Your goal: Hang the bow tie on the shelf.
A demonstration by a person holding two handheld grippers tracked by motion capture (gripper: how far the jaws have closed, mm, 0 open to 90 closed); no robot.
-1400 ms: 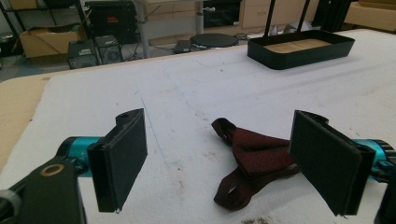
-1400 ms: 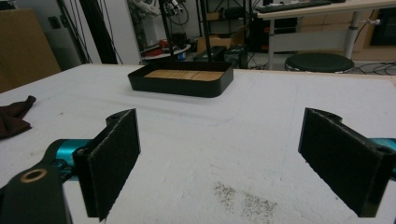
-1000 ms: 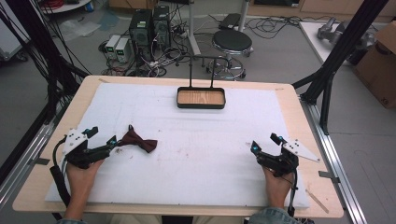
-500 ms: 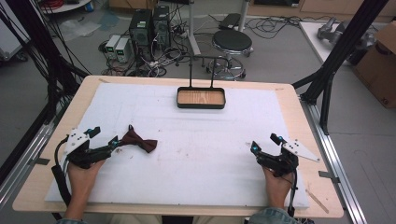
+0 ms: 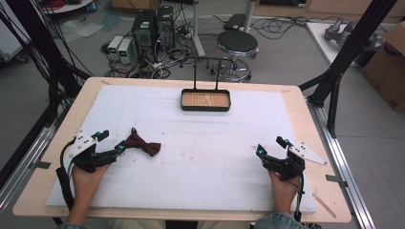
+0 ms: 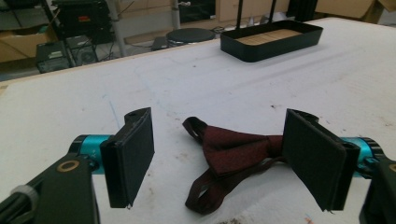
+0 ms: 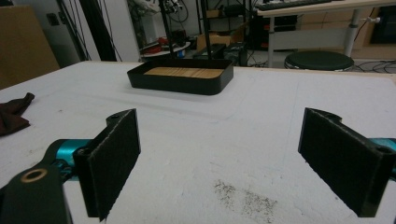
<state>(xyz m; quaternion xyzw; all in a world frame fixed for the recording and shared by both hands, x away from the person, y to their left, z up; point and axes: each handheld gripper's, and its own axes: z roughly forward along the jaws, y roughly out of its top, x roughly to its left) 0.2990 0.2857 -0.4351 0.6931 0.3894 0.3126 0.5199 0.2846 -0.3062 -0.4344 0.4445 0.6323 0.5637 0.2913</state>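
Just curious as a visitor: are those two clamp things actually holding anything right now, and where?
Nothing is held. The left hand-held gripper stands open around the bow tie; the right hand-held gripper is open over bare table.

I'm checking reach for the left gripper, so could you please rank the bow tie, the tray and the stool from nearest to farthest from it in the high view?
From the left gripper:
1. Bow tie: right at its open jaws, on the mat's left.
2. Tray: far middle of the table.
3. Stool: on the floor beyond the table.
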